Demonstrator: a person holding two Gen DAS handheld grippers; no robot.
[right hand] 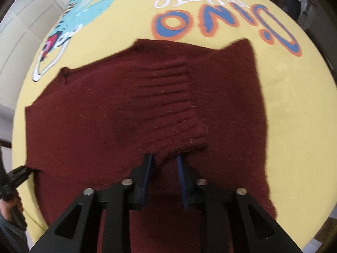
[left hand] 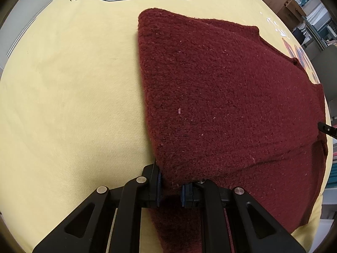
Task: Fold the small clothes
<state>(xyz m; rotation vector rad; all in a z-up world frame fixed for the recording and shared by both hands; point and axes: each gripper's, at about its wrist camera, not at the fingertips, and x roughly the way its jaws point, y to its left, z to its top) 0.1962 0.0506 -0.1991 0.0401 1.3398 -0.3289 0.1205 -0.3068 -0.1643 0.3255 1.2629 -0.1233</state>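
A dark red knitted sweater [left hand: 221, 97] lies partly folded on a yellow printed cloth [left hand: 73, 84]. My left gripper [left hand: 171, 186] grips the sweater's near edge between its blue pads, lifting a fold. In the right wrist view the sweater [right hand: 105, 109] spreads across the cloth, with a ribbed cuff or hem [right hand: 168, 97] folded over its middle. My right gripper [right hand: 164, 168] holds the end of that ribbed part between its jaws. The left gripper also shows in the right wrist view [right hand: 20, 174] at the sweater's left edge.
The yellow cloth carries a cartoon dinosaur print [right hand: 84, 6] and orange-blue lettering [right hand: 221, 19]. Cardboard boxes and shelves [left hand: 294, 2] stand beyond the table at the far right. White cabinet doors [right hand: 19, 27] lie to the left. A person's hand [right hand: 10, 208] holds the left gripper.
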